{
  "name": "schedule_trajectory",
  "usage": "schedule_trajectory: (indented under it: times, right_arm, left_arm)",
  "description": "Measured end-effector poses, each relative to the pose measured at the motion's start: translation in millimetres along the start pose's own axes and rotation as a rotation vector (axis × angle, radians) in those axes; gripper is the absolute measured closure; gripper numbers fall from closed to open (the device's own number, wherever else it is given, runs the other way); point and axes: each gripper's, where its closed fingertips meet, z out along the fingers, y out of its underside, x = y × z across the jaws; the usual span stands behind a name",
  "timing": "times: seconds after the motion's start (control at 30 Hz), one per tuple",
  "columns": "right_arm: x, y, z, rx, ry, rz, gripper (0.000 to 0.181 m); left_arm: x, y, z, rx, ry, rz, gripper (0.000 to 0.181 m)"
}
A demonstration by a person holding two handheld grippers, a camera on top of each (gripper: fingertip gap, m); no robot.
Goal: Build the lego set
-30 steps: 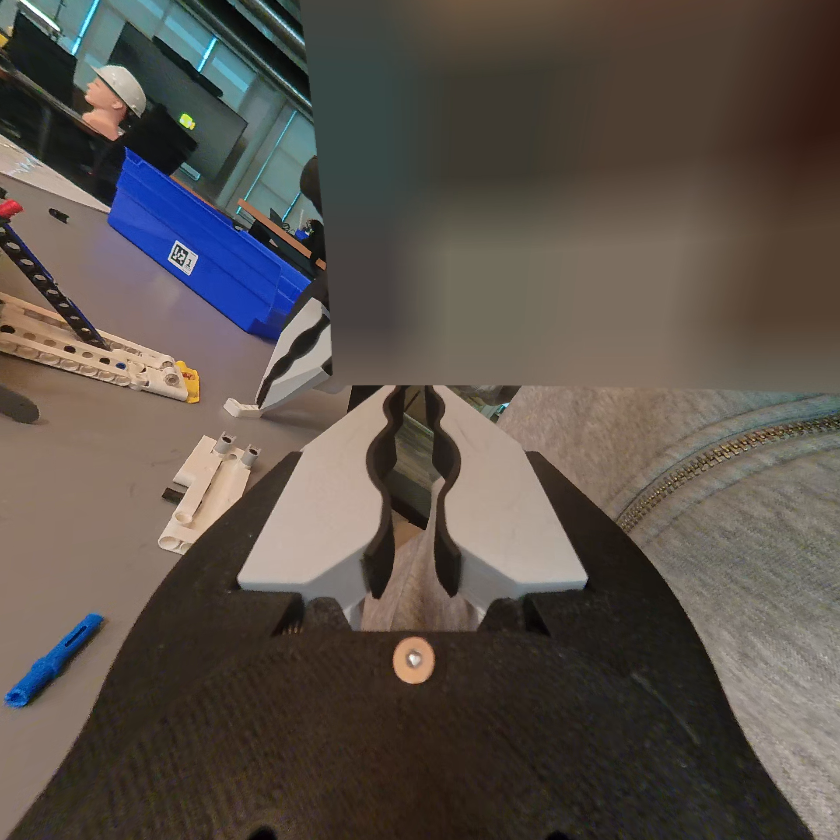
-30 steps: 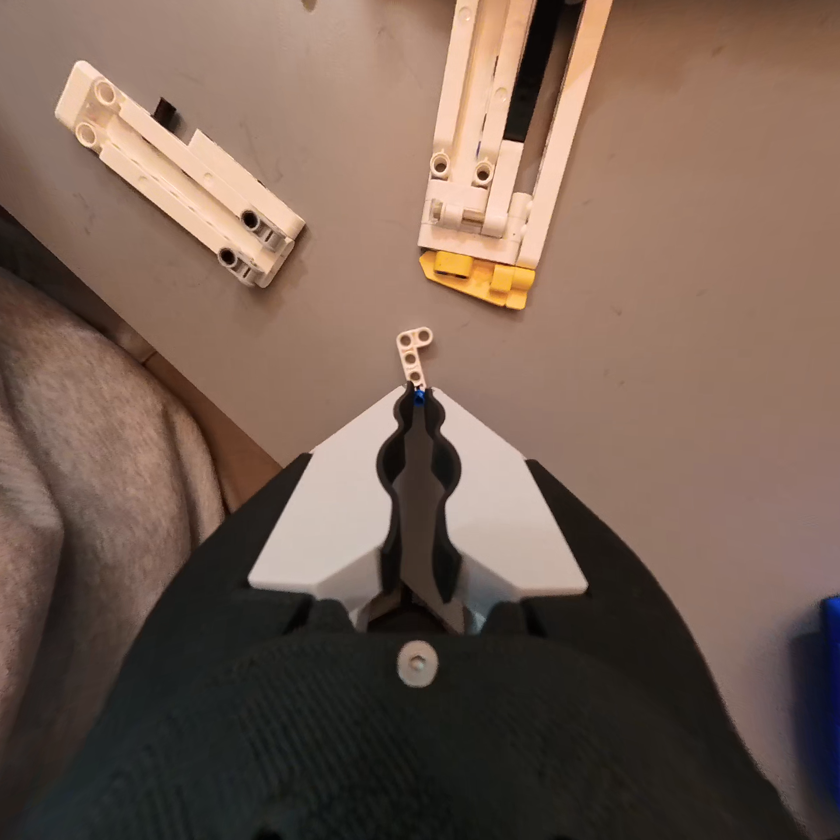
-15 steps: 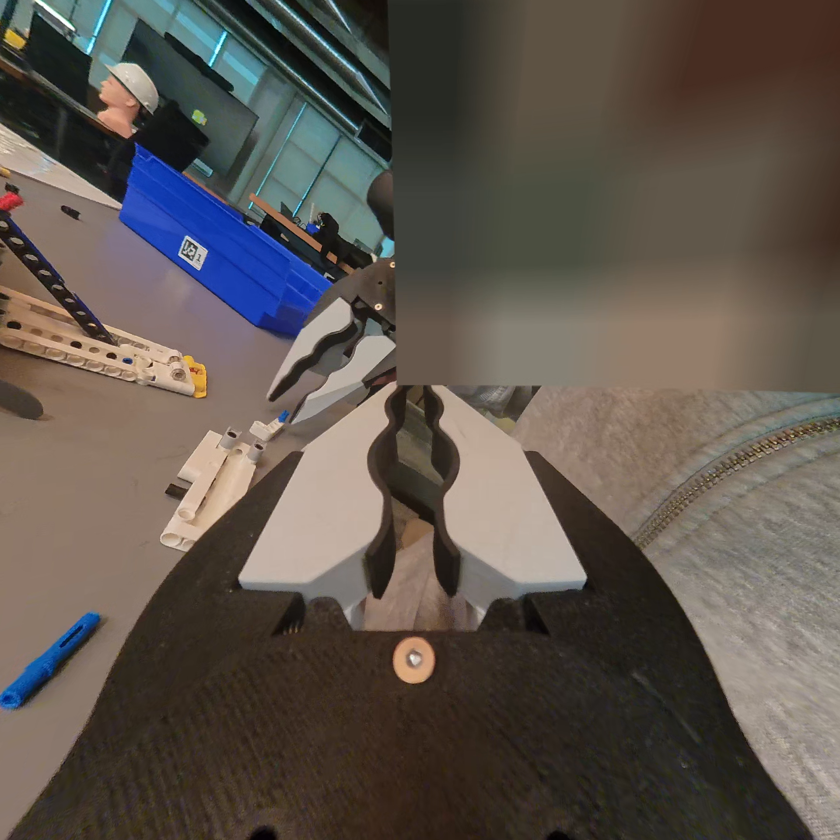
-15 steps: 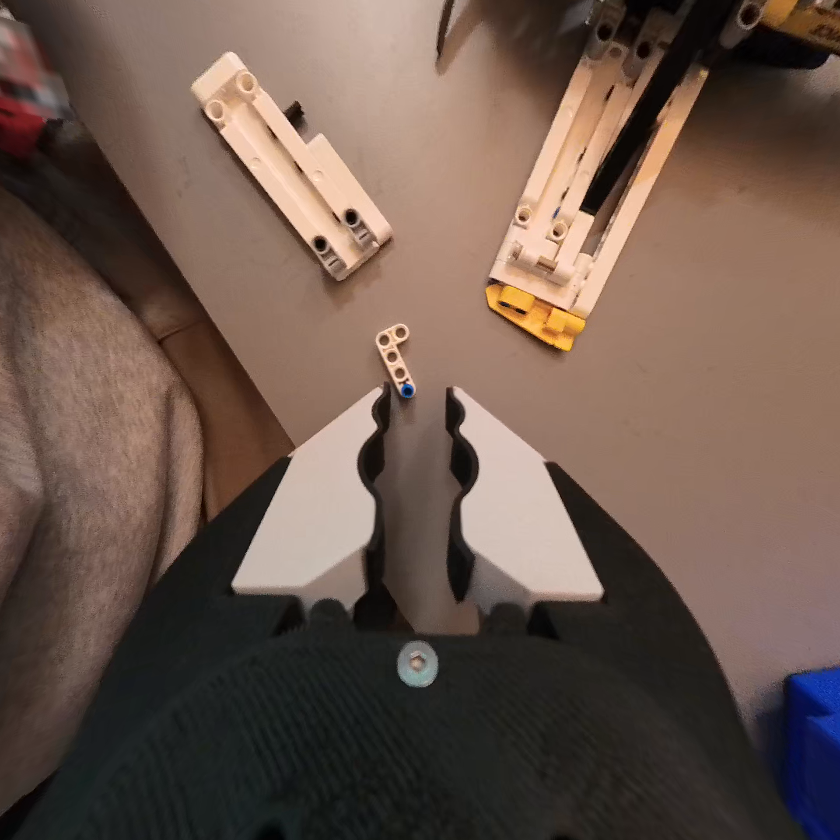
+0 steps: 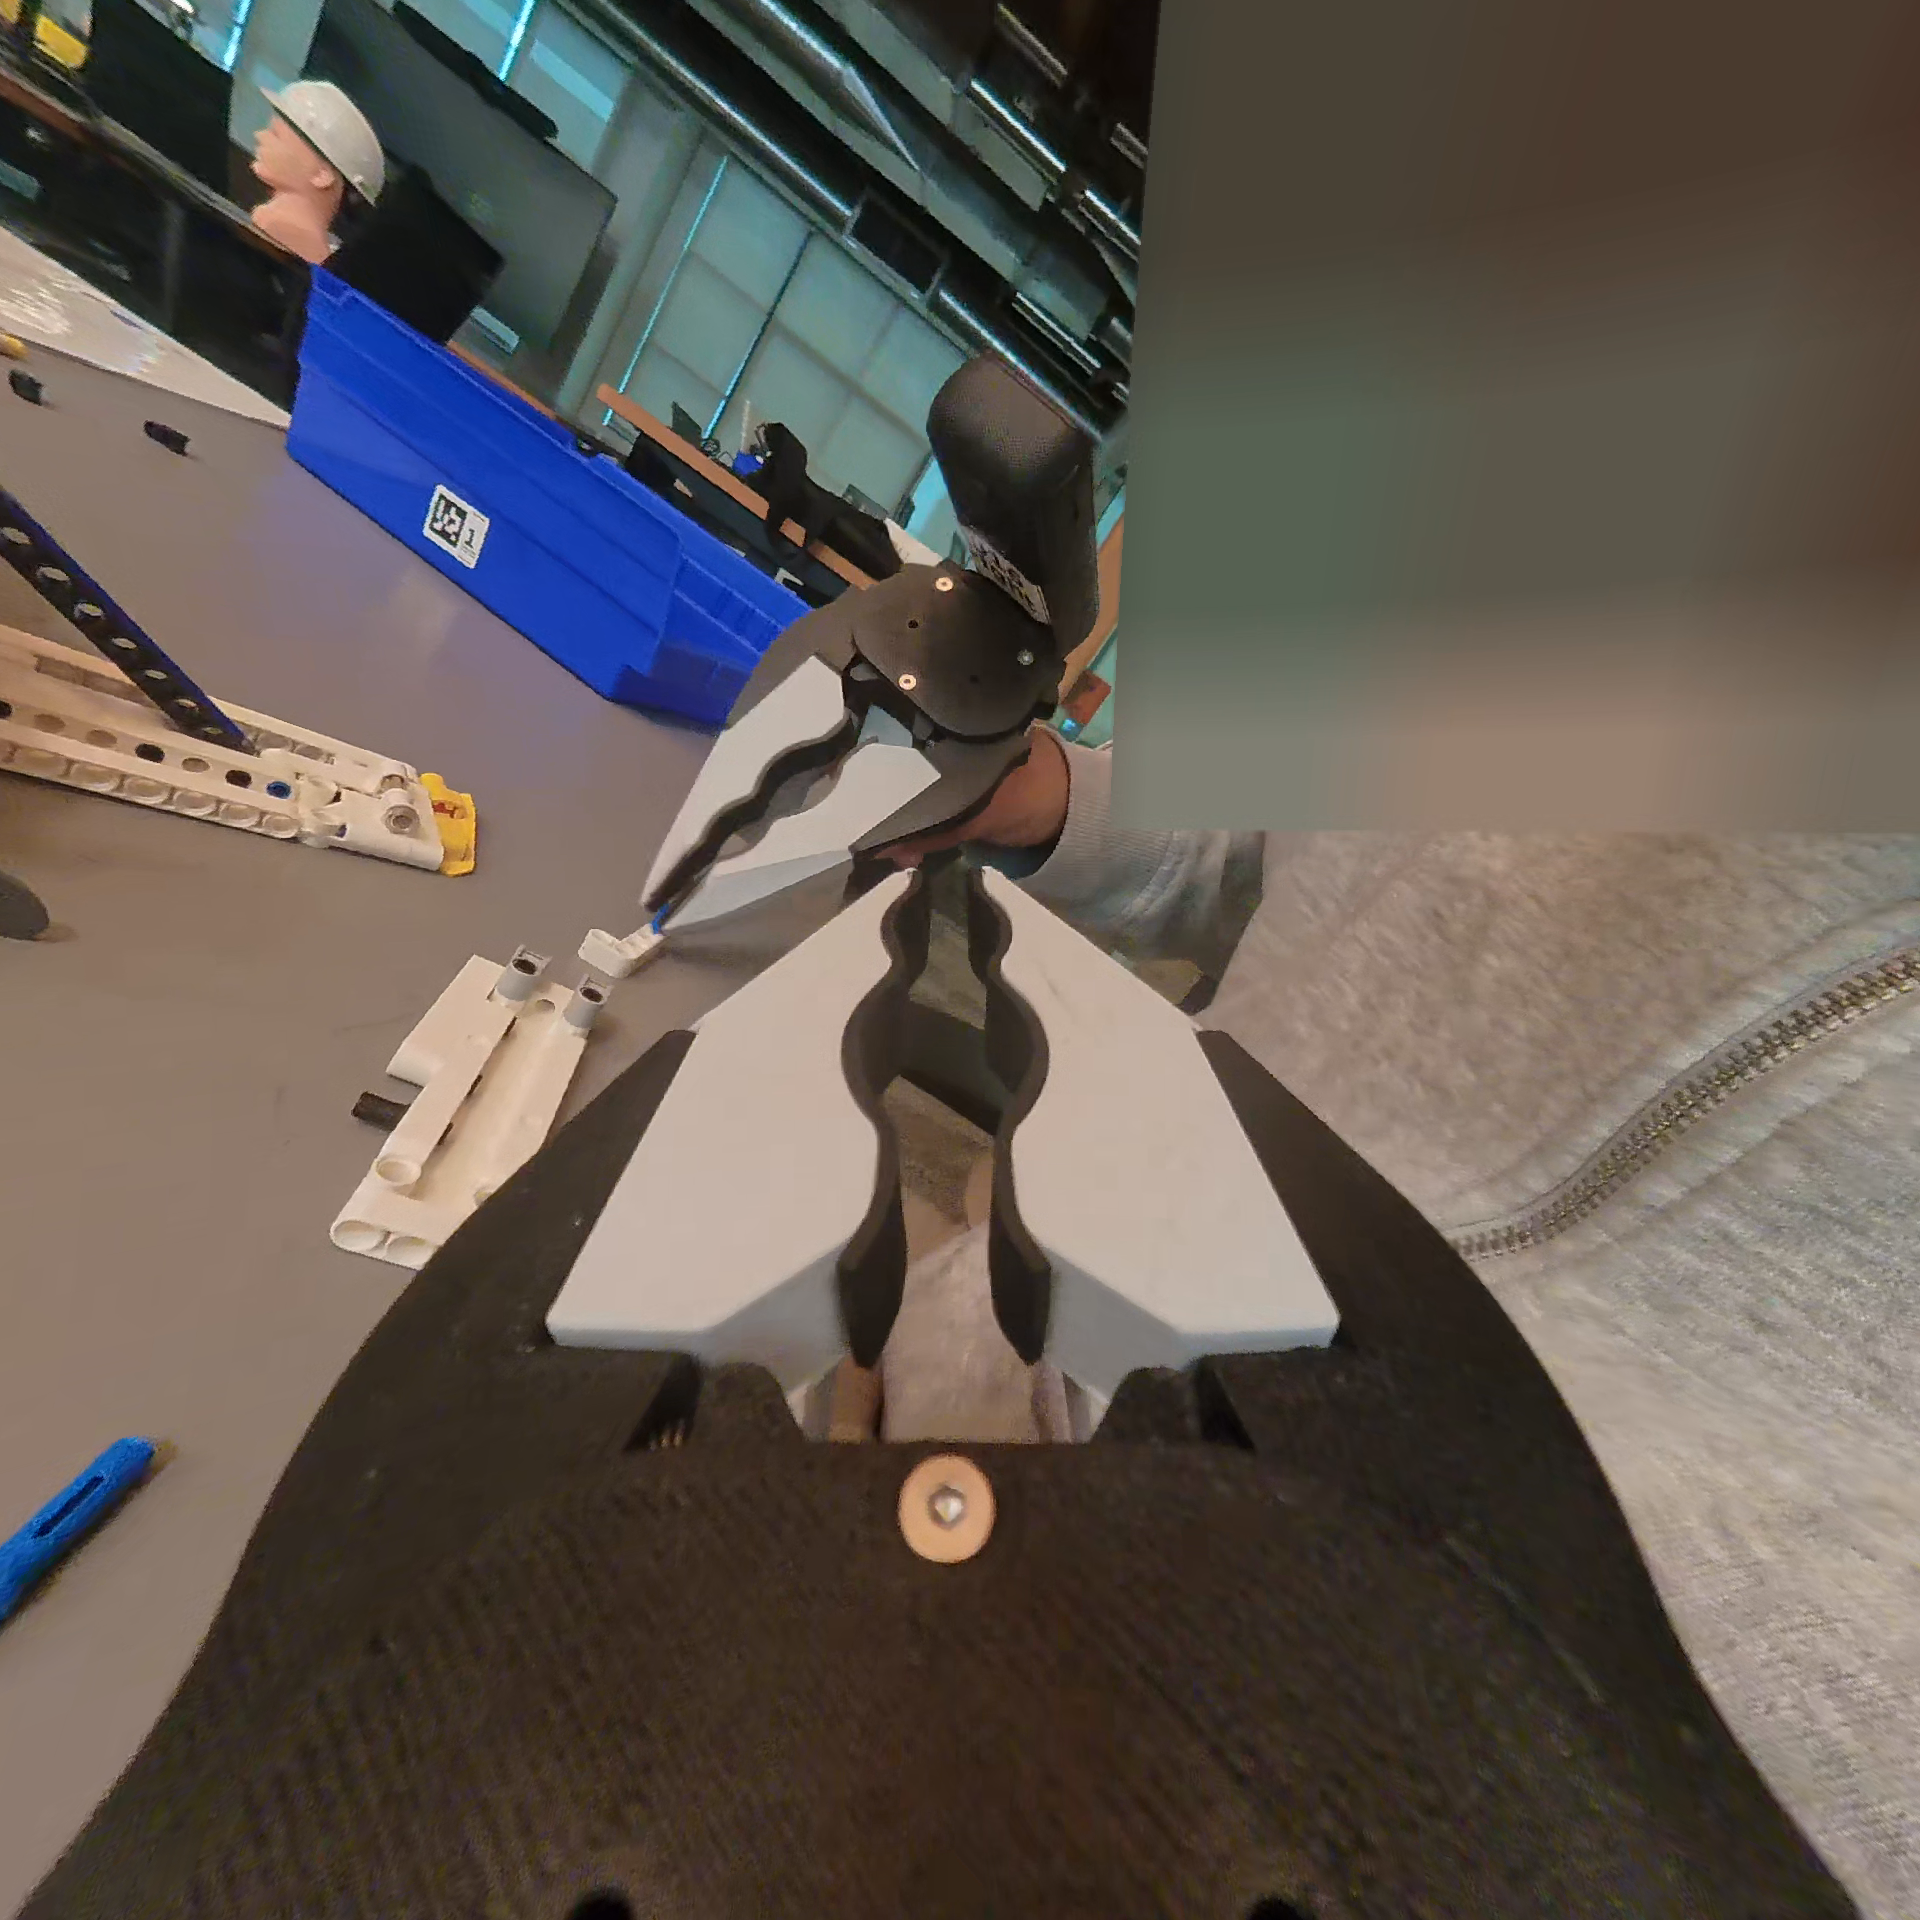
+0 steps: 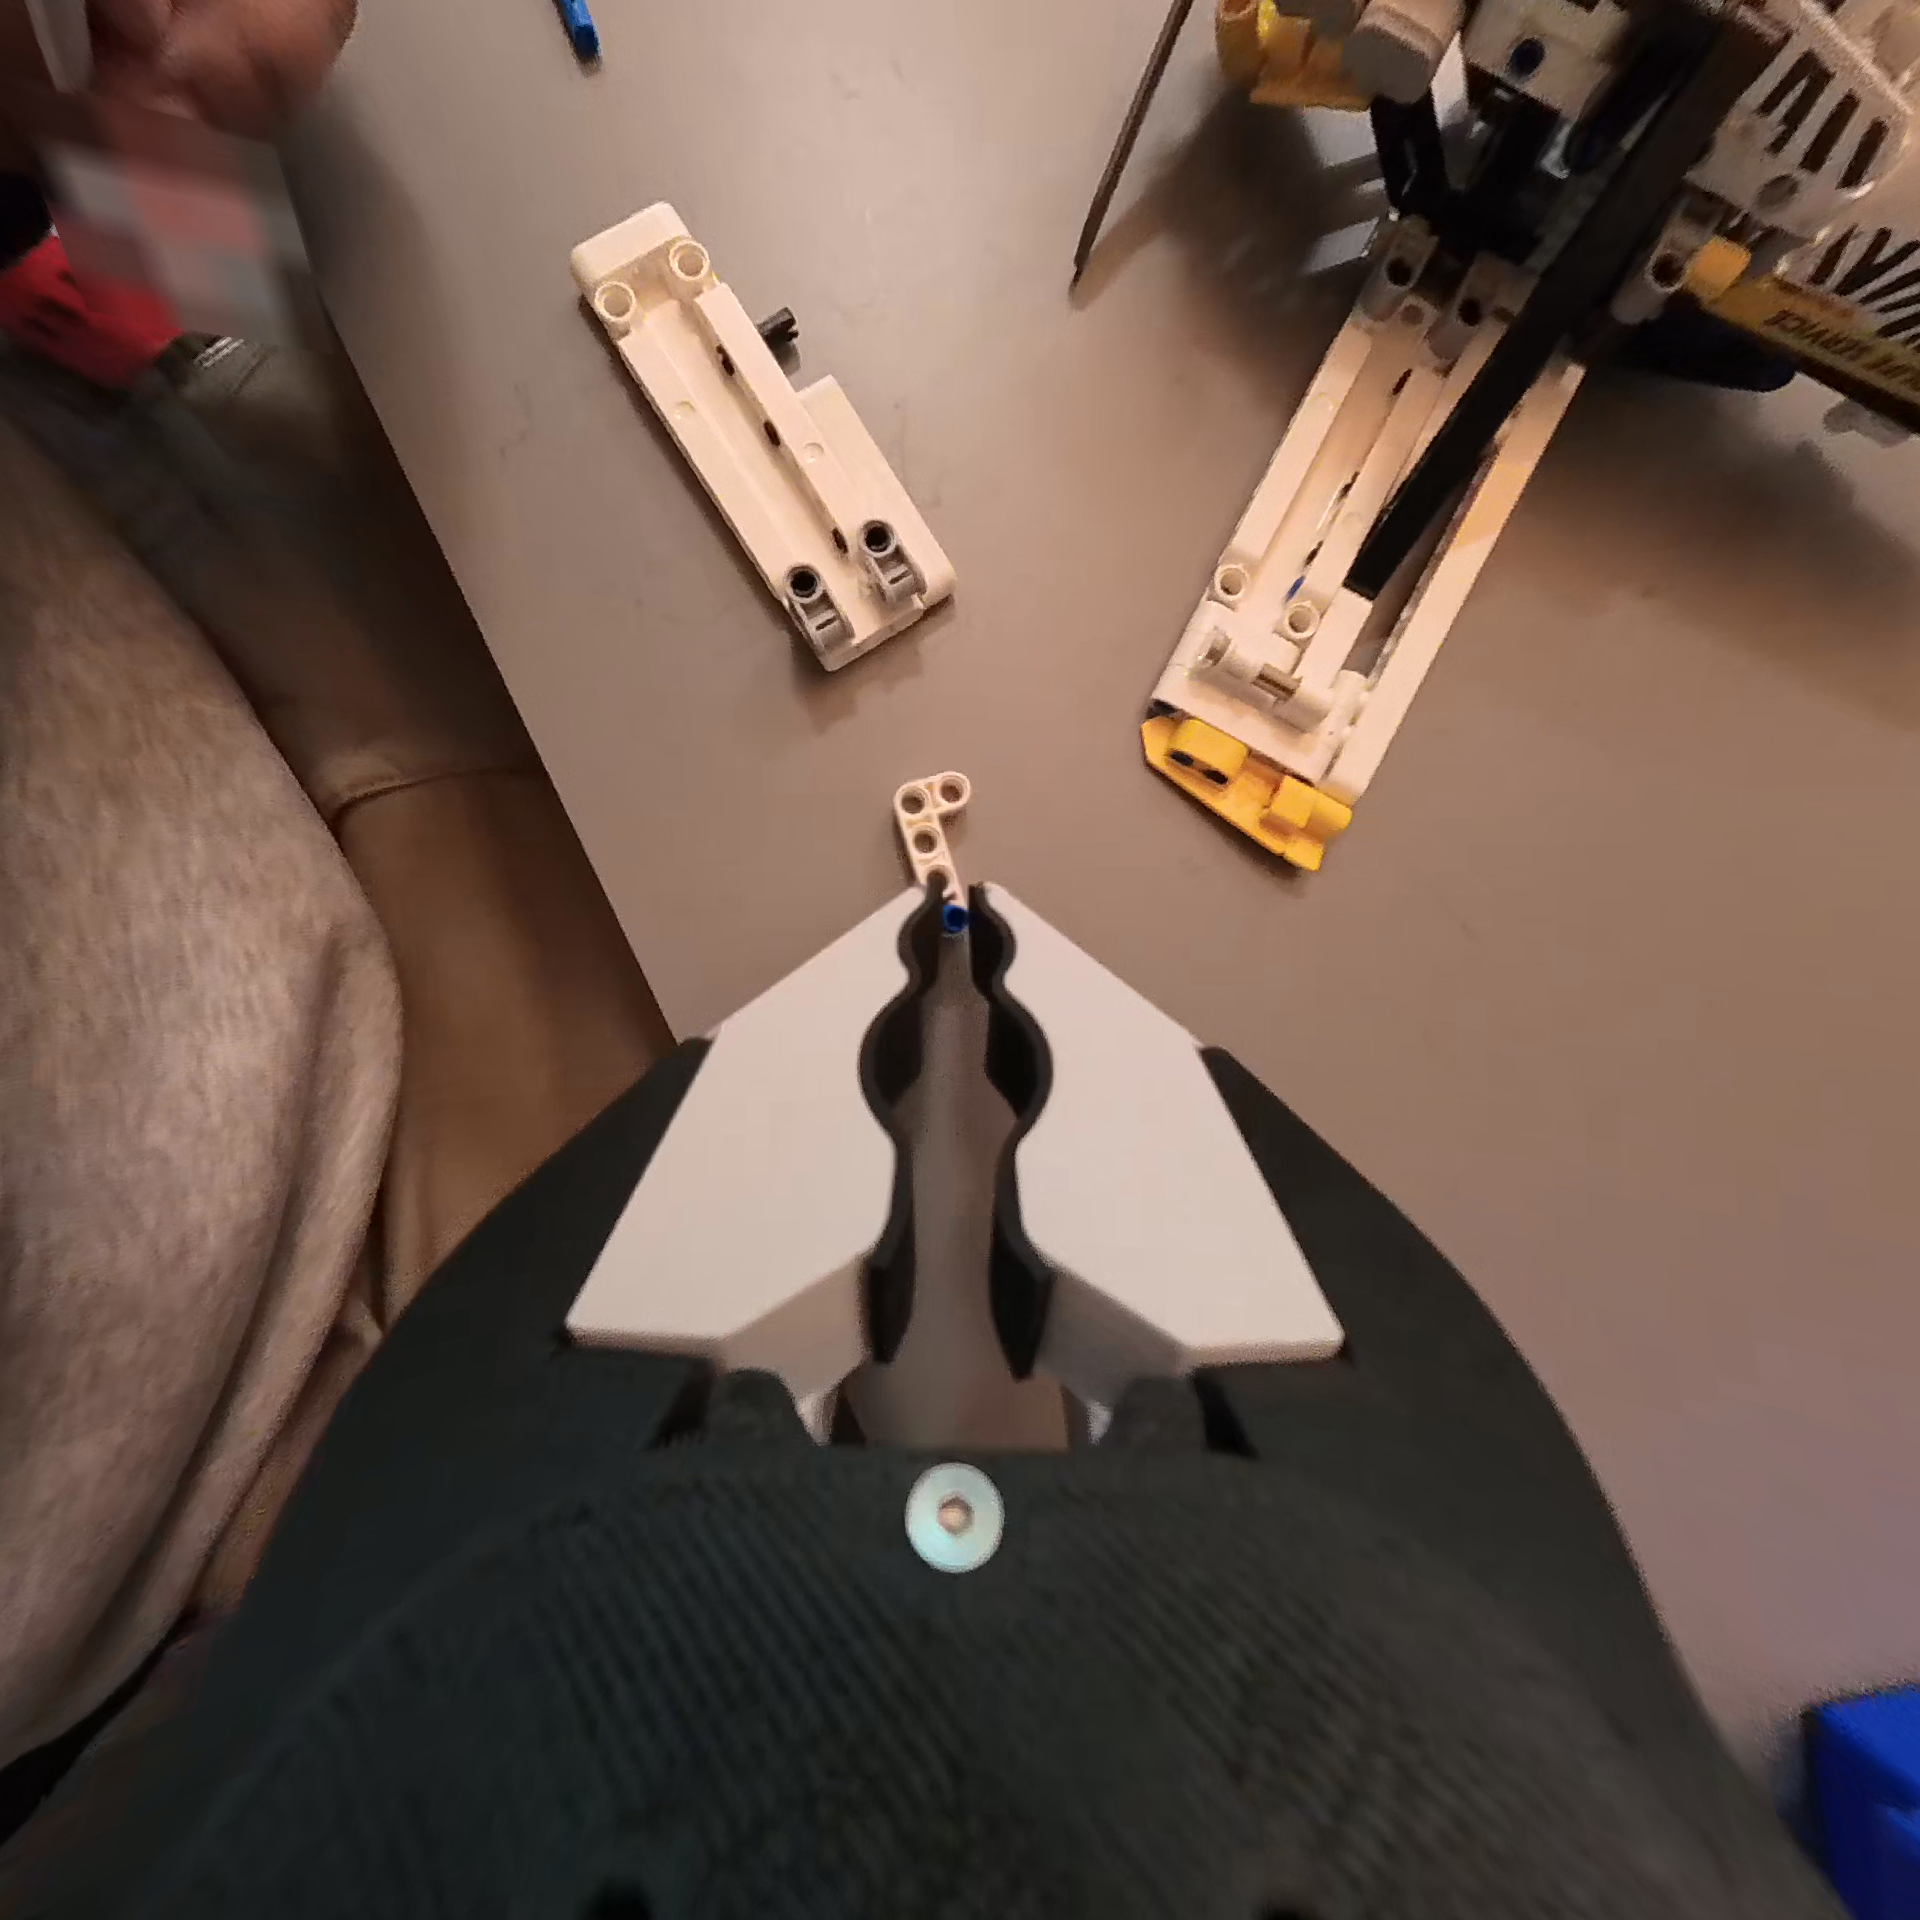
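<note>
Now, by size —
Surface [image 6: 1558,1039]: smooth grey, matte.
Large model [image 6: 1382,540]: white perforated beams, black strut, yellow end; long axis runs near-left to far-right.
White panel [image 6: 758,436]: flat, ribbed, left of the model, lengthwise far-left to near-right.
Right claw [image 6: 956,902]: tips nearly closed, pinching the blue pin [image 6: 953,917] of the L-shaped beam.
L-shaped beam [image 6: 930,831]: small, white, holed, pointing away, foot turned right.
Left claw [image 5: 943,894]: narrowly parted, holding nothing, off the near edge.

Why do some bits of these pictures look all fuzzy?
Left wrist view: the big smooth patch top right was laid over afterwards; the grey zip-up jumper smears slightly. Right wrist view: the top left corner and the white-and-yellow lego model blur, while the small white L-shaped lego beam stays sharp.
</note>
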Motion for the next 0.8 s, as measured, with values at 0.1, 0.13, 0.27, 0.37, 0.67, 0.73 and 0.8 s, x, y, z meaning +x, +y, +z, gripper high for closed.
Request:
schedule_trajectory:
  times: [0.1,0.13,0.27,0.37,0.67,0.73,0.8]
  right_arm:
    - [-1.2,-3.1,-2.0,0.020,0.001,-0.021,0.178]
    - [-1.7,-9.4,-6.1,0.060,0.014,-0.042,0.179]
    - [-22.5,-59.3,-41.6,0.351,0.058,-0.232,0.178]
    - [-39.3,-87.0,-63.3,0.497,0.186,-0.469,0.178]
    - [-62.2,-101.1,-54.6,0.483,0.368,-0.736,0.178]
    - [-62.5,-103.1,-54.4,0.495,0.359,-0.708,0.177]
    - [-61.1,-104.6,-55.5,0.521,0.300,-0.603,0.160]
  left_arm:
    - [-0.4,2.0,2.4,-0.007,-0.011,0.010,0.175]
    - [-1.0,1.9,3.2,-0.003,-0.016,0.002,0.173]
    - [-19.2,-3.9,5.9,0.055,-0.111,-0.112,0.151]
    - [-21.2,-9.0,9.1,0.117,-0.077,-0.272,0.139]
    - [-15.2,-6.0,17.7,0.114,-0.151,-0.211,0.176]
    - [-14.4,-7.8,15.7,0.114,-0.163,-0.162,0.175]
    - [-12.5,-12.3,12.7,0.133,-0.160,-0.118,0.176]
